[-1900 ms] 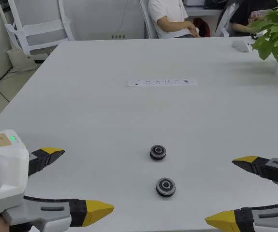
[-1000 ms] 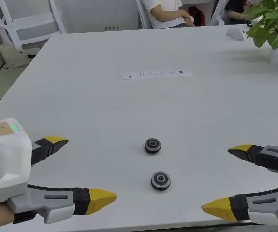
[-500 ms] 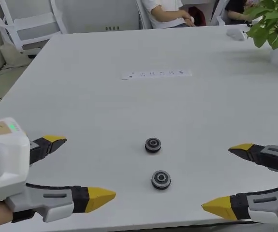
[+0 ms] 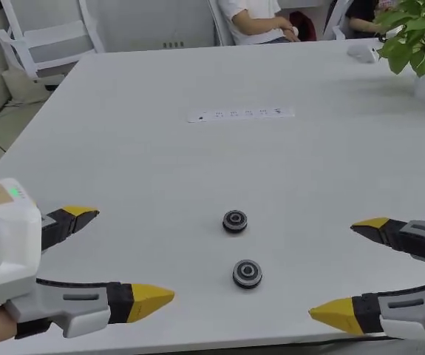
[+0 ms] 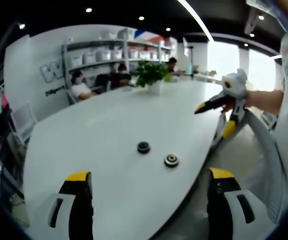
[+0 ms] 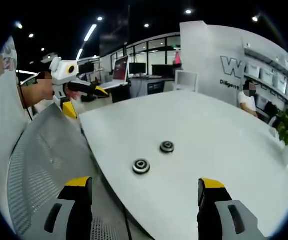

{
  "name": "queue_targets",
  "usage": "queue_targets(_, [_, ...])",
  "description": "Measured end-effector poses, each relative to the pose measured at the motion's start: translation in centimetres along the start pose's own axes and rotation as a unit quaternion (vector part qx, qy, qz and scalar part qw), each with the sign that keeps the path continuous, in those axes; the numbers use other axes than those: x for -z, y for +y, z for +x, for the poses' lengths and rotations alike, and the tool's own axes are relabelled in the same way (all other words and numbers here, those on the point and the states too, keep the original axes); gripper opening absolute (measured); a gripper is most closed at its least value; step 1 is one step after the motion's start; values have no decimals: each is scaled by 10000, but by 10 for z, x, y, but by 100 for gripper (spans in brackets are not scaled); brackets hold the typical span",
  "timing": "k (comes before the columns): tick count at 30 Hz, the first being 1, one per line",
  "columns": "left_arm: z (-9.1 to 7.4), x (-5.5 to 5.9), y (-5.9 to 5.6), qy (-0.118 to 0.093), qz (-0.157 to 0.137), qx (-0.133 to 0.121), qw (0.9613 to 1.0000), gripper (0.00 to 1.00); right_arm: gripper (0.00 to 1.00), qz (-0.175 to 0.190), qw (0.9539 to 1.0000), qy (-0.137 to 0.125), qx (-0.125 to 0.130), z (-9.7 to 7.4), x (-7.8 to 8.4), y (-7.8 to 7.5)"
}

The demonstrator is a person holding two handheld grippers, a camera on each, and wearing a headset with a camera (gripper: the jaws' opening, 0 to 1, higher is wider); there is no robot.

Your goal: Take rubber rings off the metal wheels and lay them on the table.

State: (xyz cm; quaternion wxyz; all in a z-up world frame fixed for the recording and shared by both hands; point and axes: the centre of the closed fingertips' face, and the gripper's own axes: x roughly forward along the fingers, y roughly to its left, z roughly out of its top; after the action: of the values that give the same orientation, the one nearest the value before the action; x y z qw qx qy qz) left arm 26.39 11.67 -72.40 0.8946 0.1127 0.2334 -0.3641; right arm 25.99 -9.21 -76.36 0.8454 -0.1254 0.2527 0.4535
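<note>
White housing showing on left gripper (image 4: 120, 255), tan label and green light glowing on top, black jaws wearing yellow tips, grey slotted side plates, right gripper (image 4: 345, 270) carrying identical yellow-tipped jaws.

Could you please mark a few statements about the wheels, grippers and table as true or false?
The far wheel and the near wheel lie on the table between the left gripper and the right gripper. True.
The left gripper is shut on the near wheel. False: it is open, apart from both wheels.
A power strip lies beyond the wheels. True.
The potted plant stands at the table's near left corner. False: it stands at the far right.
</note>
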Motion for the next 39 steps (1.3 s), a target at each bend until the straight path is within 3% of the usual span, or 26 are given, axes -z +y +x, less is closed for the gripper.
queue_targets(28, [2, -6, 0, -42, 106, -26, 9999, 94, 85, -81, 9999, -75, -45, 1, -4, -6])
queue_targets(39, [12, -10, -1, -24, 170, 137, 9998, 92, 80, -172, 9995, -182, -180, 6, -12, -7])
